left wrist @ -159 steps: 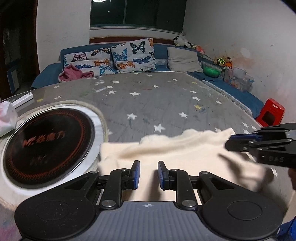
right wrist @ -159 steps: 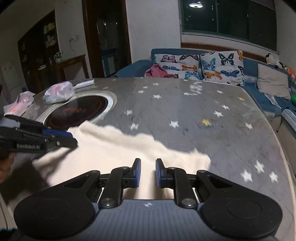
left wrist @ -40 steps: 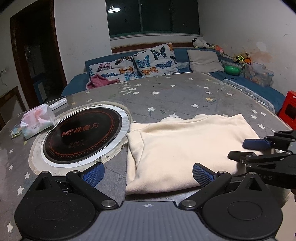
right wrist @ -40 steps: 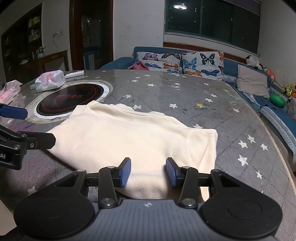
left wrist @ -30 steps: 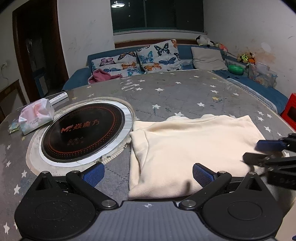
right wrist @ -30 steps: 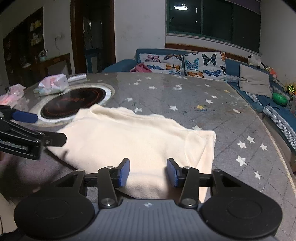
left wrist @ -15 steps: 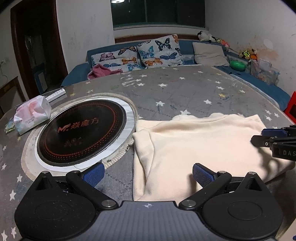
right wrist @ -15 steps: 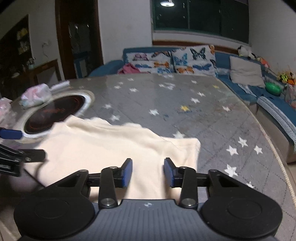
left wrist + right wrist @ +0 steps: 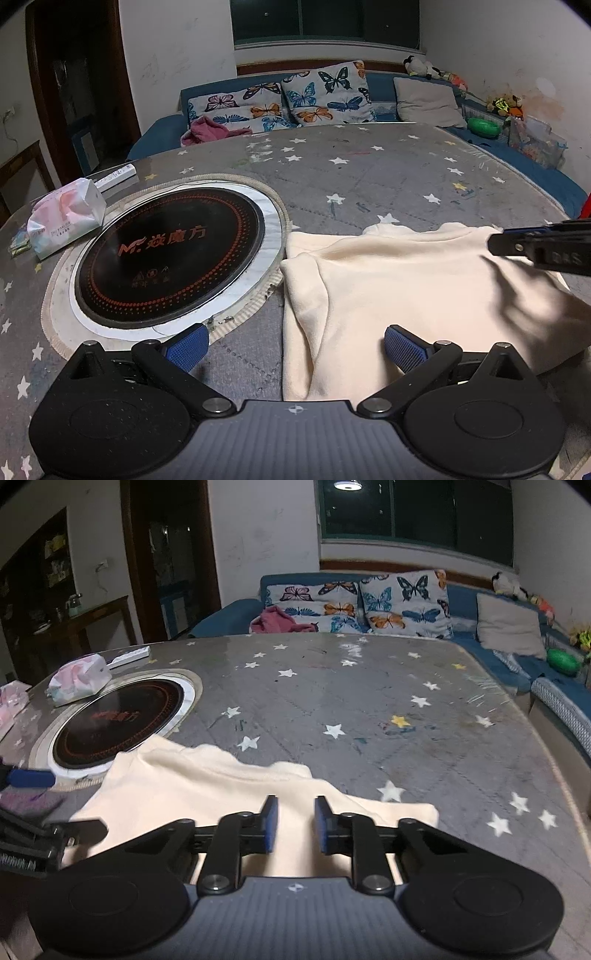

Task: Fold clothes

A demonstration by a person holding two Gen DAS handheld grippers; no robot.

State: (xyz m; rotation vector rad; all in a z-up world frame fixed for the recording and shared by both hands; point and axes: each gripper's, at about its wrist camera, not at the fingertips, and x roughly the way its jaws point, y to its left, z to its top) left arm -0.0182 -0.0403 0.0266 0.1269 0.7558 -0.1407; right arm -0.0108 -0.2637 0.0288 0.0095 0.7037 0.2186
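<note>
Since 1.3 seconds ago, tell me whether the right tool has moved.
Yes. In the left wrist view the right tool has gone farther from the camera, from the cream folded garment's near right corner to its far right edge.

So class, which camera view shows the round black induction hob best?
The left wrist view: the round black induction hob sits close, its whole disc and orange lettering clear. The right wrist view shows it farther off, flattened, its near edge behind the cream garment.

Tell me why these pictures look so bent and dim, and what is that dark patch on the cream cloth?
Left wrist view: the fisheye lens curves the table edge and walls; the dark patch on the cream garment is a shadow beneath the right gripper. Right wrist view: same curving, a ceiling lamp reflected in the dark window, pale glare on the tabletop, slight blur.
</note>
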